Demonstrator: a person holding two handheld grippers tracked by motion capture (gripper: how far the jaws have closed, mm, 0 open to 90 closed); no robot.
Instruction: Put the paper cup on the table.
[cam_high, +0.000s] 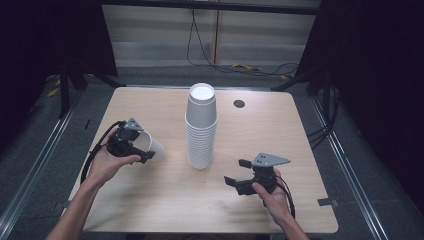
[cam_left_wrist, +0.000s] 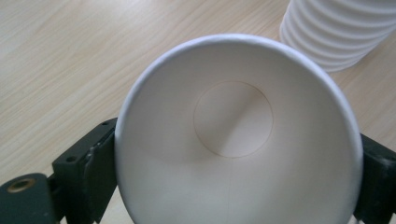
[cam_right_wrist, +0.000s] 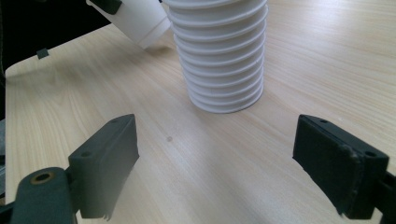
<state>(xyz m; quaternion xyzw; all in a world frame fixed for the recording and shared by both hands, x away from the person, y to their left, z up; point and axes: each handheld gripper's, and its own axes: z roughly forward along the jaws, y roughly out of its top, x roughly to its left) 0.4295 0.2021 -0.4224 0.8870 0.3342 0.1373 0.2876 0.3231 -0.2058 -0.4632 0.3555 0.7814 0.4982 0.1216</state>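
White paper cup (cam_left_wrist: 238, 140) is held across its rim by the left claw (cam_high: 136, 146), tilted, base toward the cup stack (cam_high: 201, 127) on the worktop (cam_high: 165, 200). Pressure is best kept light so the rim is not crushed. Right claw (cam_right_wrist: 215, 163) rests apart and empty, near the stack's foot; steadying the stack there is advised.

The paper cup (cam_left_wrist: 238, 140) hides the left gripper's fingers (cam_left_wrist: 91, 172); the frame's top edge cuts the cup stack (cam_right_wrist: 222, 56).
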